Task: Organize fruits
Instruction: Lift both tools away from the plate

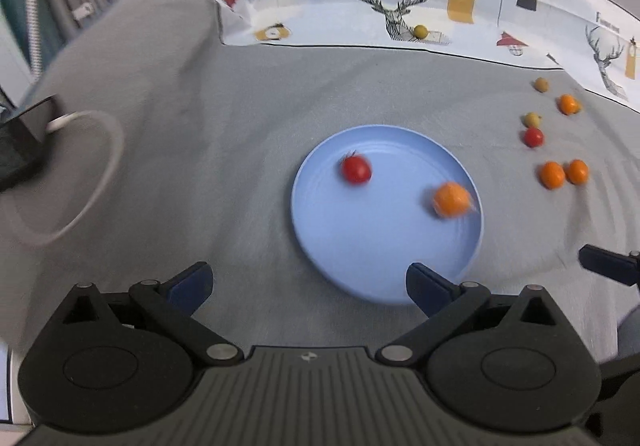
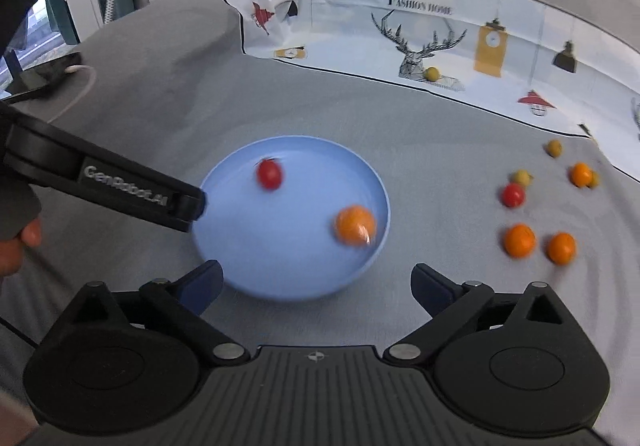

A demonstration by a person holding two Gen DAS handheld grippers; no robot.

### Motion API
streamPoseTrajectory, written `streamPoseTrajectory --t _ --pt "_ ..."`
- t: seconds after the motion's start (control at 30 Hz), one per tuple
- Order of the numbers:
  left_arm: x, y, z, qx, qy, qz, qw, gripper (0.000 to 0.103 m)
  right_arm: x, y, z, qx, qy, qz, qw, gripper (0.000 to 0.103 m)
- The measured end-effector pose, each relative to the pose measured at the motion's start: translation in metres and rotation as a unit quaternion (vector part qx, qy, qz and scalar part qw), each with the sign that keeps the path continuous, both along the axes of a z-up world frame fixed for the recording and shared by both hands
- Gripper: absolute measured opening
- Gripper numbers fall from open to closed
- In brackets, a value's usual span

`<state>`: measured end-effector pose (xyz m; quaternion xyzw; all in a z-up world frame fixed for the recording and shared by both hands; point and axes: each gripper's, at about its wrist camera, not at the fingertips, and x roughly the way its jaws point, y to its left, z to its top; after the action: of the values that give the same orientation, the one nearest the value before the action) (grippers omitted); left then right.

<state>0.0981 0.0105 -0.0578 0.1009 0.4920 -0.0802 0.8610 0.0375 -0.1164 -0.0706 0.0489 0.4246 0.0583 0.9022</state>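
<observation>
A blue plate (image 1: 360, 254) (image 2: 256, 266) lies on the grey cloth and holds a red tomato (image 1: 355, 169) (image 2: 269, 174) and an orange fruit (image 1: 452, 199) (image 2: 355, 225). Loose fruit lies to the plate's right: a red tomato (image 1: 533, 137) (image 2: 512, 194), two oranges side by side (image 1: 552, 174) (image 2: 519, 240), another orange (image 1: 568, 104) (image 2: 581, 174) and small yellow-green fruits (image 1: 532, 119) (image 2: 521, 177). My left gripper (image 1: 308, 286) is open and empty at the plate's near-left edge. My right gripper (image 2: 316, 286) is open and empty over the plate's near edge.
A patterned white cloth (image 1: 400, 5) (image 2: 440, 33) lies at the back with a yellow fruit (image 1: 420, 31) (image 2: 432, 73) on it. A dark device with a white cable (image 1: 24, 141) sits at far left. The left gripper's body (image 2: 120, 181) reaches in beside the plate's left rim.
</observation>
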Motion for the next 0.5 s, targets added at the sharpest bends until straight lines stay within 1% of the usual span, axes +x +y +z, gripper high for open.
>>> streamPoseTrajectory --t 0.1,0.2,0.3,0.4,0.5 --pt "-0.032 0.011 0.013 0.003 -0.017 0.011 0.9998 0.103 -0.032 0.001 0.015 0.001 -0.014 -0.014 1.000 0.100" --pt "-0.064 0.021 0.027 -0.003 -0.043 0.019 0.9989 0.103 -0.063 0.001 0.034 0.012 -0.045 -0.029 0.999 0.102" --pt "-0.093 0.023 0.035 0.008 -0.073 0.012 0.9972 0.103 -0.086 0.003 0.049 0.016 -0.077 -0.031 0.996 0.102" --pt "-0.111 0.025 0.043 0.002 -0.079 0.010 0.9968 0.103 -0.103 0.009 0.059 0.009 -0.097 -0.024 0.995 0.102" --pt "-0.125 0.030 0.054 -0.007 -0.097 0.013 0.9952 0.103 -0.119 0.013 0.066 0.005 -0.112 -0.021 0.993 0.102"
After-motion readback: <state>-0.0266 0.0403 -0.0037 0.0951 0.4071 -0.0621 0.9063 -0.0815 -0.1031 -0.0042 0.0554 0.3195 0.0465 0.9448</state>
